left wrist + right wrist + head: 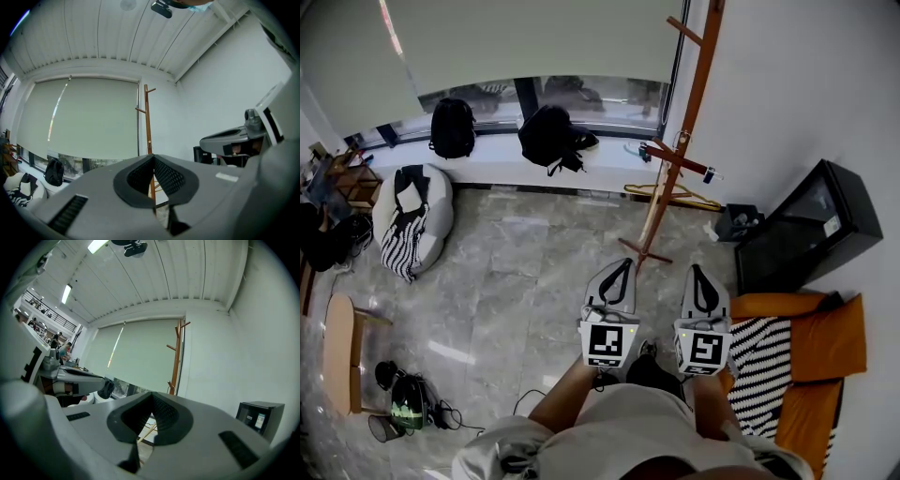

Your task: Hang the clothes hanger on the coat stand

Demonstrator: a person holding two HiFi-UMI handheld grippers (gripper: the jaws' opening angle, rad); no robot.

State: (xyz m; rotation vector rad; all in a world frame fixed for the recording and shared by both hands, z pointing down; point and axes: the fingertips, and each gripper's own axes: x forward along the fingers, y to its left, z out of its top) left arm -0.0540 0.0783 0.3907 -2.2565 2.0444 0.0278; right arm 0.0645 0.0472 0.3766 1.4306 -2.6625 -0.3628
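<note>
- Pointing level toward the coat stand (677, 150), the left tool (627, 264) and right tool (695, 269) sit side by side, each with jaws closed on nothing.
- Stand is upright in the corner by the window (609, 98).
- Pale clothes hanger (673, 195) lies on the floor (516, 272) behind the stand's base.

The head view looks steeply down from above onto the left gripper (625, 263) and right gripper (695, 269), while each gripper view rides close behind its own jaws facing level across the room, and all three share the coat stand (690, 94).
</note>
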